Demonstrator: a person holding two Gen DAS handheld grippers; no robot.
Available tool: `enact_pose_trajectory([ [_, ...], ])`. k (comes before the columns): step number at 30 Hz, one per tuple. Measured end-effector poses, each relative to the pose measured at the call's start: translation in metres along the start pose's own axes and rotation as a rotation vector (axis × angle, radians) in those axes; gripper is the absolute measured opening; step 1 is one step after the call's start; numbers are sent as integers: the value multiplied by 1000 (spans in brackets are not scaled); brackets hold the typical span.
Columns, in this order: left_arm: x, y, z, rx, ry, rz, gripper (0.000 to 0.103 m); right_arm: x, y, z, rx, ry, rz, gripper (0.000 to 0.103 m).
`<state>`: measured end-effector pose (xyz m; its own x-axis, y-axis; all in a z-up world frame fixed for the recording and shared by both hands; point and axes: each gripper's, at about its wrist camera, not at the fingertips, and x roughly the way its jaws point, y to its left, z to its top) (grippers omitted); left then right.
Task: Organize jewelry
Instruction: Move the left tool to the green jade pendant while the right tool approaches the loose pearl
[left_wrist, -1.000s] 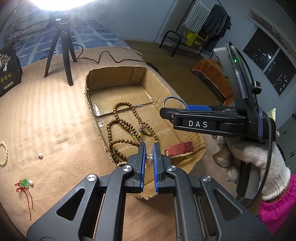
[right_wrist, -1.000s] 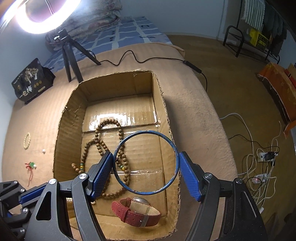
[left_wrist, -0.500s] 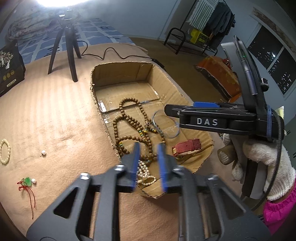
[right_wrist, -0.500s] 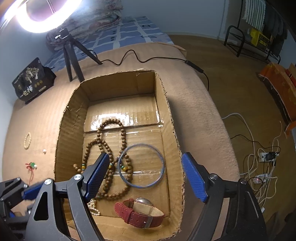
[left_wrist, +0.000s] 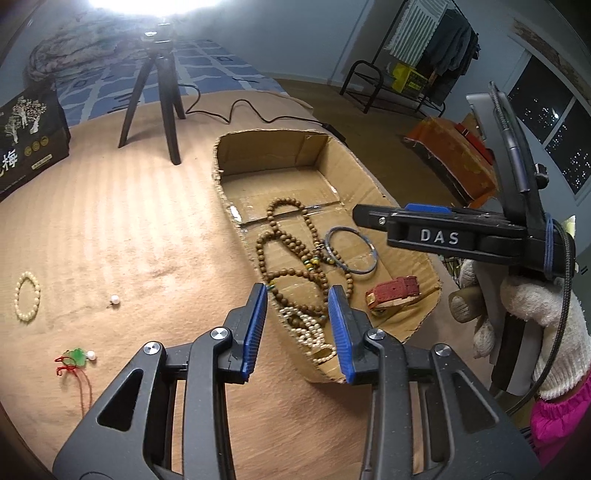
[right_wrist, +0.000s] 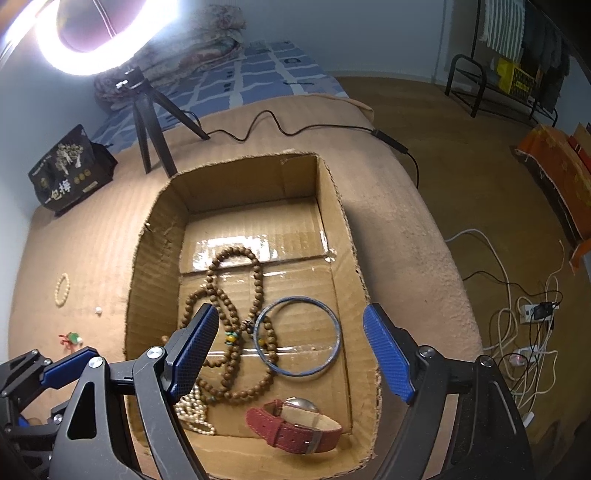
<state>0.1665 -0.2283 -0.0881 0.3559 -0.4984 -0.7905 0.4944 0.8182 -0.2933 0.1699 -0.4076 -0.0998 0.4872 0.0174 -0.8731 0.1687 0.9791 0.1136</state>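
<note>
An open cardboard box holds a brown bead necklace, a blue bangle, a red-strapped watch and a pearl strand. My left gripper is open and empty over the box's near corner, above the pearls. My right gripper is open and empty above the bangle. On the table to the left lie a cream bead bracelet, a loose pearl and a green charm on red cord.
A black tripod with a ring light and its cable stands behind the box. A black printed box sits at the table's far left. The table edge drops to the floor on the right, with cables there.
My right gripper opened and dropped the blue bangle into the box. My left gripper opened, released the pearl strand into the box's near corner, and pulled back.
</note>
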Motion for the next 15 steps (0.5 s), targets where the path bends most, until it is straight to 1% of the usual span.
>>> enact_pose_trajectory([
  [4, -8, 14, -1, -13, -6, 21, 34, -5, 10, 2, -11, -28, 9, 81],
  [8, -21, 33, -2, -32, -18, 48, 34, -12, 26, 6, -32, -57, 38, 81],
  [11, -31, 50, -4, -49, -28, 67, 34, -14, 41, 8, -55, -54, 74, 81],
  [15, -48, 76, -7, -83, -41, 95, 34, -15, 64, 10, -86, -41, 99, 81],
])
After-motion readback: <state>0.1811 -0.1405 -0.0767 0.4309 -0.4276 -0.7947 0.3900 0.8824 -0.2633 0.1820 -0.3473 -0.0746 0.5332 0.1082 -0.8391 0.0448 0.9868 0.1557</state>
